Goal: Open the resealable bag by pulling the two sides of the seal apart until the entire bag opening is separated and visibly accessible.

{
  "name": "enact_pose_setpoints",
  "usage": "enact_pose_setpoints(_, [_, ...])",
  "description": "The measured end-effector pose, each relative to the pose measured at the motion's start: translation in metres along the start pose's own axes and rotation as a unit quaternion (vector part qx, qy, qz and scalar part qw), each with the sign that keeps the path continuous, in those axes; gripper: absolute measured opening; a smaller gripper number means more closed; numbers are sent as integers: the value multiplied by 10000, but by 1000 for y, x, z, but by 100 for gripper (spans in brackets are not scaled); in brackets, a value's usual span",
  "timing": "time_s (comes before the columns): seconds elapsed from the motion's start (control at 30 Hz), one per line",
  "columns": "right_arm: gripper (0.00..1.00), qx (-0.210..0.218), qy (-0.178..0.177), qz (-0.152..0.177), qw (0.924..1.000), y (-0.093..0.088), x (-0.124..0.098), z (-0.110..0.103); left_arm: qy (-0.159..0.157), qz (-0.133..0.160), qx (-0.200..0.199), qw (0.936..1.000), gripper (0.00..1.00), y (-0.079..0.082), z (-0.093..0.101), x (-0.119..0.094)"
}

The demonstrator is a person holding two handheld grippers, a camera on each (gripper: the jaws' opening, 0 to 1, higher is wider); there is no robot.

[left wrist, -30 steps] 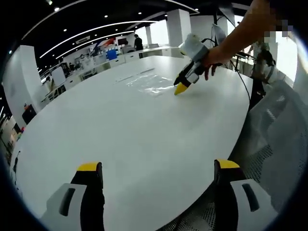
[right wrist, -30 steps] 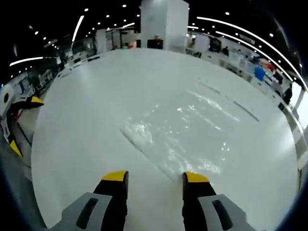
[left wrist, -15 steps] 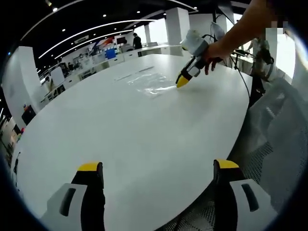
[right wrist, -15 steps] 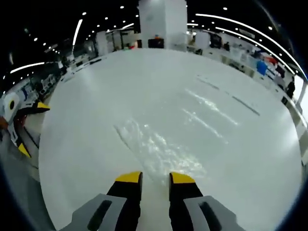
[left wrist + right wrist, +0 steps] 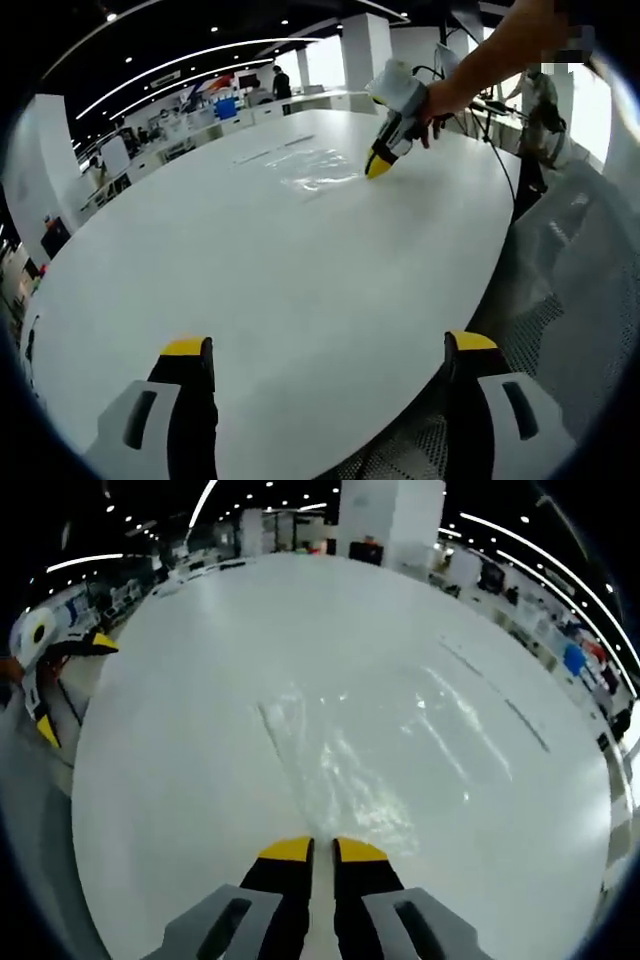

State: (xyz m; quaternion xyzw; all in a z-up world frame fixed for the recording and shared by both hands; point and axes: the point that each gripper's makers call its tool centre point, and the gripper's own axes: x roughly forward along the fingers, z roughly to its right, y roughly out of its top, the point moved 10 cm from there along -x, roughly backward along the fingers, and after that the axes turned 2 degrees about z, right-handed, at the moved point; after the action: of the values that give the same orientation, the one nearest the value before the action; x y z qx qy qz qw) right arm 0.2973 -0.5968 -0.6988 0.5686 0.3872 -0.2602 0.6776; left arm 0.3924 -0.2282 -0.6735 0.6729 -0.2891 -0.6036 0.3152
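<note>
Flat on the large white round table (image 5: 300,300) lies the clear crinkled plastic resealable bag (image 5: 345,770), long axis running away from the right gripper (image 5: 322,848), whose yellow-tipped jaws pinch its near edge. Well away at the table's edge, the left gripper (image 5: 325,350) hovers, jaws spread wide.

Bag (image 5: 318,167) lies flat on the table (image 5: 300,290), far side from the left gripper (image 5: 325,350); right gripper (image 5: 320,848) sits at the bag's near edge, the left gripper well apart at the table's rim.
</note>
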Motion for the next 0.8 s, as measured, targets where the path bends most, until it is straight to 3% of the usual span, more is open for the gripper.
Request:
enact_pose_setpoints(0.13, [0, -297, -2, -114, 9995, 3, 1, -3, 21, 17, -27, 10000, 93, 0, -1, -1])
enact_pose_setpoints(0.27, [0, -284, 160, -174, 9993, 6, 0, -8, -2, 32, -132, 9999, 93, 1, -2, -1])
enact_pose_setpoints(0.47, [0, -404, 448, -181, 9980, 10, -6, -17, -37, 102, -601, 9981, 94, 5, -11, -4])
enact_pose_setpoints(0.63, [0, -484, 879, 27, 9950, 15, -17, -30, -59, 127, -463, 9988, 93, 13, -15, -3])
enact_pose_setpoints(0.73, [0, -621, 1094, 13, 9921, 19, -28, -39, -143, 213, -174, 9995, 91, 22, -15, 2])
enact_pose_setpoints(0.8, [0, -329, 1252, -140, 9915, 19, -31, -45, -189, 234, -26, 9995, 90, 28, -16, 6])
